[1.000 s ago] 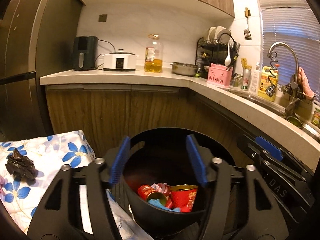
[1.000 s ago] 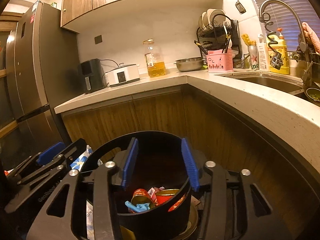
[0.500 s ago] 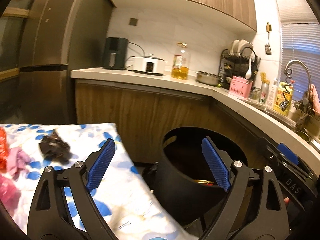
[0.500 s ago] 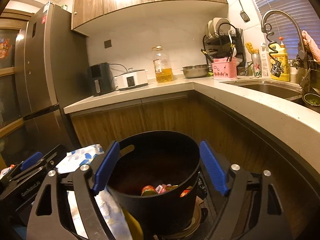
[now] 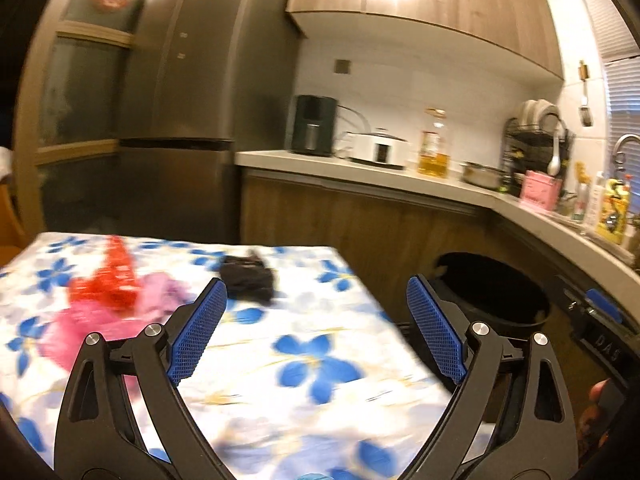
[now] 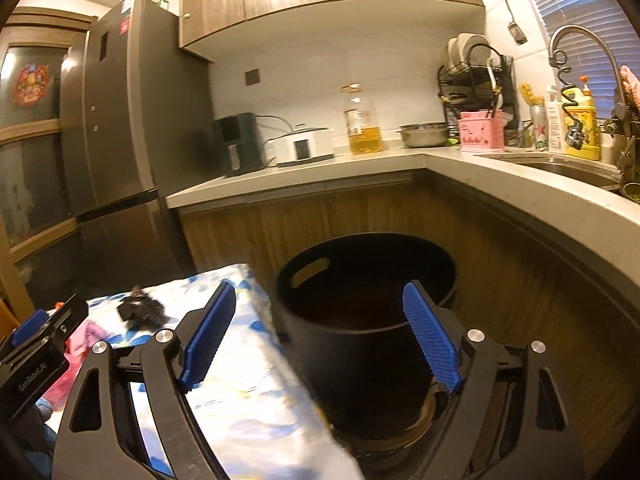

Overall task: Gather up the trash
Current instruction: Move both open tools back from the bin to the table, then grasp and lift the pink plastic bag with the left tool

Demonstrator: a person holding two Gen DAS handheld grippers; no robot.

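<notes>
A black trash bin (image 6: 360,308) stands on the floor beside a table with a blue-flowered cloth (image 5: 304,360); the bin also shows in the left wrist view (image 5: 496,292). On the cloth lie a crumpled black wrapper (image 5: 248,276), a red plastic piece (image 5: 112,280) and pink crumpled trash (image 5: 76,328). My left gripper (image 5: 316,328) is open and empty above the cloth, short of the black wrapper. My right gripper (image 6: 320,336) is open and empty, over the table edge and the bin's near side. The black wrapper also shows in the right wrist view (image 6: 140,308).
An L-shaped counter (image 6: 500,184) with wooden cabinets wraps behind and right of the bin. A tall dark fridge (image 5: 180,120) stands at the left. Appliances, an oil bottle (image 6: 362,128), a dish rack and a sink faucet (image 6: 580,44) sit on the counter.
Both grippers opened wide and pulled up and away from the bin. The left one swung left over the table, bringing the red and pink trash into view.
</notes>
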